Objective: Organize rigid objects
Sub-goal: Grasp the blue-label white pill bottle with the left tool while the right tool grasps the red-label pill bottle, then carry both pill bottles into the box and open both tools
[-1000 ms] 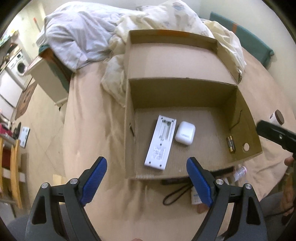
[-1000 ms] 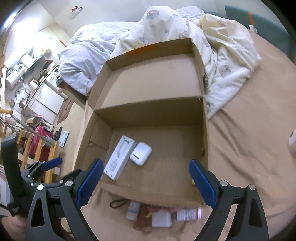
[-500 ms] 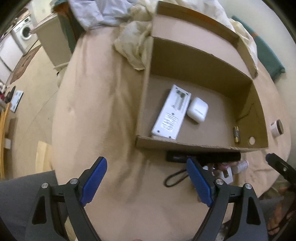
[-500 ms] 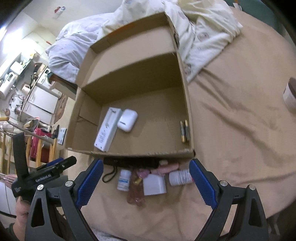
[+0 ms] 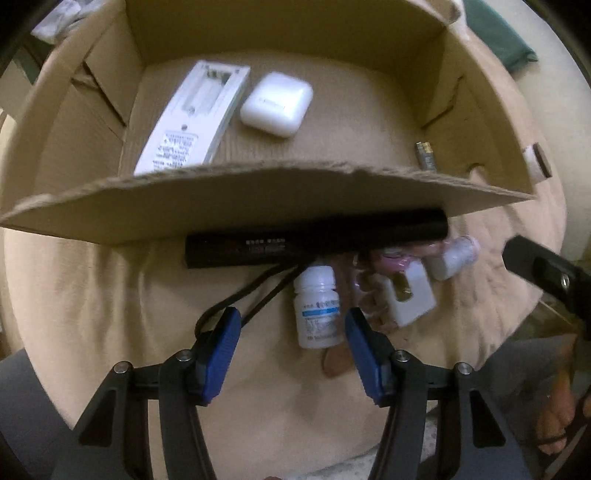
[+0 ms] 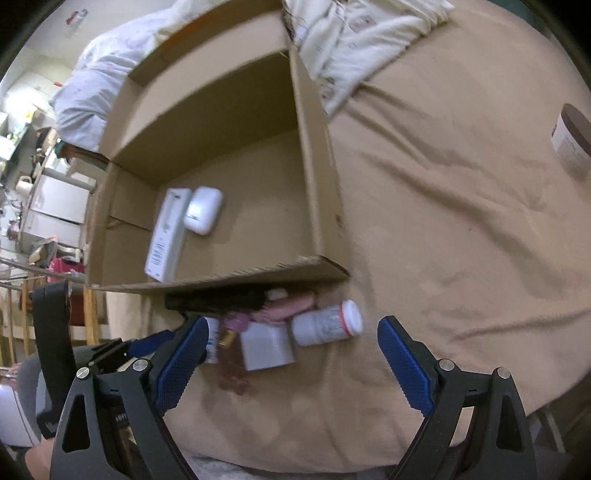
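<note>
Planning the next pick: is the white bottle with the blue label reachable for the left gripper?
Probably yes. The left gripper, jaws closing, already brackets the white bottle from above; nothing covers it, though the white block crowds one side.

Print shows on the white bottle (image 5: 318, 314), black tube (image 5: 314, 242) and remote (image 5: 192, 118), none legible.

1. The bed (image 6: 461, 229) has a tan sheet with soft wrinkles.
2. A cardboard box (image 5: 280, 201) sits in the middle of the bed.
3. A long black tube (image 5: 314, 242) lies against the box's near wall.
4. Beside the tube, near the bed's near edge, lie a white bottle (image 5: 317, 310), a white plug block (image 5: 410, 299), another white bottle (image 6: 327, 323) and some pink things (image 6: 284, 308).
5. A brown-lidded jar (image 6: 572, 140) sits well apart, by the right edge.
6. Rumpled blankets (image 6: 354, 33) lie at the far end.
</note>
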